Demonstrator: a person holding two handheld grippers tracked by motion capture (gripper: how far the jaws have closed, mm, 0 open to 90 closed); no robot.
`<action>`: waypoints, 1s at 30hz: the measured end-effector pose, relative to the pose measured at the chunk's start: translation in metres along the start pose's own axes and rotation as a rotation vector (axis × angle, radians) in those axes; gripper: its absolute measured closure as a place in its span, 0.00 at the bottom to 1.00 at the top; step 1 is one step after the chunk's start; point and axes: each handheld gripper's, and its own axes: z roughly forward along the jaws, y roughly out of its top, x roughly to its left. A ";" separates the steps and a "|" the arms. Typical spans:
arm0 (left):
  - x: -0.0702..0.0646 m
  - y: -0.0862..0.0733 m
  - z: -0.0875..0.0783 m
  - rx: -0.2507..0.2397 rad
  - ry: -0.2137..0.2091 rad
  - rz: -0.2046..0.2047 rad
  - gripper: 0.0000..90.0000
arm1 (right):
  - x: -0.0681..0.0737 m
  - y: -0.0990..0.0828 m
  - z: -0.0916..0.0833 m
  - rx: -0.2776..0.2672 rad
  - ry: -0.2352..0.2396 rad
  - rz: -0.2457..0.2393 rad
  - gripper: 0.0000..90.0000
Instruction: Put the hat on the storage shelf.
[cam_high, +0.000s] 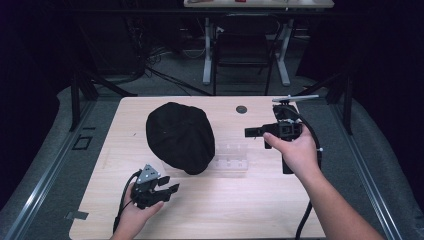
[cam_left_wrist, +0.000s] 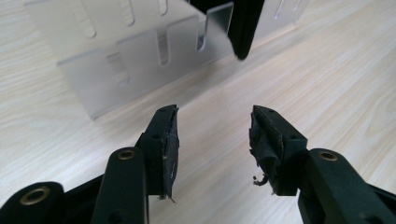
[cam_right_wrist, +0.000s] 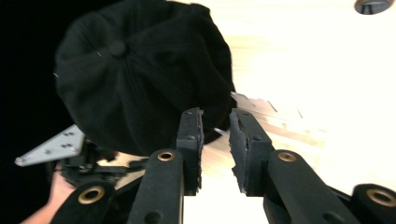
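So the thing in play here is the black fabric cap with a button on top (cam_high: 180, 136), sitting on the light wooden table (cam_high: 250, 210) a bit left of centre, with its near-right edge lapping over a clear plastic rack with slotted dividers (cam_high: 231, 157).

The left gripper (cam_high: 167, 185) sits low near the front edge of the table, jaws spread wide with nothing between them. From the left gripper view, it points at the clear rack, with a black edge of the cap hanging over the rack's far side, up ahead and slightly right. In the high view the cap lies just beyond it and a little to its right.

The right gripper (cam_high: 248, 132) is held up in the air on the far right side, jaws pointing left toward the cap. They're partly apart and empty. In the right gripper view, the cap sits ahead and off to the left.

Judging by the gap, the left gripper is the nearer one to the cap's near edge, while the right one lines up with its right side.
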 end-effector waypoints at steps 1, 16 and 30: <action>0.001 -0.001 -0.001 0.000 0.004 0.002 0.57 | -0.001 -0.003 0.000 -0.003 -0.012 -0.010 0.81; 0.019 -0.022 -0.007 -0.044 0.050 -0.089 0.54 | -0.021 -0.056 0.013 -0.035 -0.147 -0.115 0.70; 0.027 -0.031 -0.008 -0.075 0.051 -0.113 0.52 | -0.041 -0.117 0.023 -0.085 -0.248 -0.187 0.62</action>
